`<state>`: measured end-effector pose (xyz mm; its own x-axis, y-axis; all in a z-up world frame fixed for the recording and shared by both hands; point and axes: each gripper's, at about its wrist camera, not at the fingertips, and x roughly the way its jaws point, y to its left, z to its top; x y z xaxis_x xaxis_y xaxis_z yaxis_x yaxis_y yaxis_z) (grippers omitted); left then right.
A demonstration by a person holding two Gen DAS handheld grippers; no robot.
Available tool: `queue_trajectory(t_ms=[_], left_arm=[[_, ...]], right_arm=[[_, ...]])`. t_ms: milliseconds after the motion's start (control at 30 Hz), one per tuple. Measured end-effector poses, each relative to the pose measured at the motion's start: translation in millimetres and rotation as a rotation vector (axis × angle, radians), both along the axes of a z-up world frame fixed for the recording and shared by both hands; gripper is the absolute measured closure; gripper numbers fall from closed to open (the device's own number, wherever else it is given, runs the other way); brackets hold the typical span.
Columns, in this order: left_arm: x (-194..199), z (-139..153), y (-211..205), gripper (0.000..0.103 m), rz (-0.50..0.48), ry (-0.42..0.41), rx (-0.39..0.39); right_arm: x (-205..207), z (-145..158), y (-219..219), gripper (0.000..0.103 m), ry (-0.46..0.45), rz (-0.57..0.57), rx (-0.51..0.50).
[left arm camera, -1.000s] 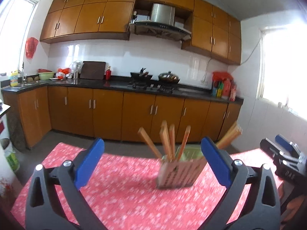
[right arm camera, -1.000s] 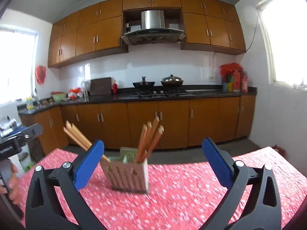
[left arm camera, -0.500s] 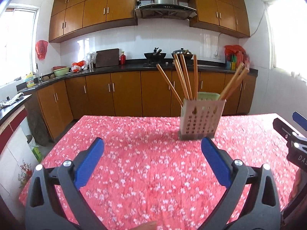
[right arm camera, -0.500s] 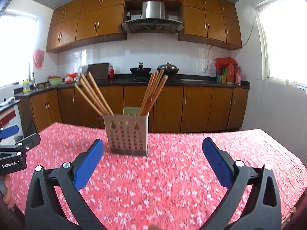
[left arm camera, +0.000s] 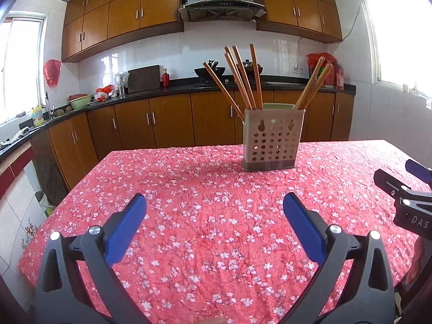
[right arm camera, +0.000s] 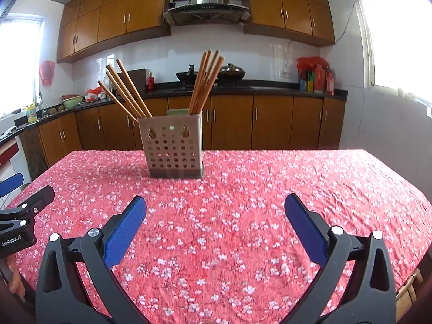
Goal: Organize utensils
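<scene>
Left wrist view: the left claw (left arm camera: 214,216) is spread wide and empty above the red flowered surface (left arm camera: 189,216). The perforated utensil holder (left arm camera: 272,139) stands upright near the far edge, wooden chopsticks (left arm camera: 243,81) fanning out of it. The right claw (left arm camera: 405,189) shows at the right edge.

Right wrist view: the right claw (right arm camera: 216,218) is spread, holding nothing. The utensil holder (right arm camera: 172,145) stands near the far edge with chopsticks (right arm camera: 205,81) in two bunches.
</scene>
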<state>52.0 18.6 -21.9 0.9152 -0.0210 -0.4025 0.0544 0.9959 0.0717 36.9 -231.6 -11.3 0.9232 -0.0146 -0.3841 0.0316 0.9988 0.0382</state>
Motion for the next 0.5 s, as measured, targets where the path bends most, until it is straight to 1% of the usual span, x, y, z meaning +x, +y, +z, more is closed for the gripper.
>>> queue_trajectory(t_ms=[200,500], left_arm=[[1.9,-6.9,0.3,0.004,-0.001,0.022,-0.012],[3.6,-11.1,-0.7,0.004,-0.004,0.038,-0.022]], right_arm=[[-1.1,-7.6,-4.4,0.002,0.019,-0.009,0.007],[-0.9,-10.6,-7.6,0.002,0.025,-0.014,0.018]])
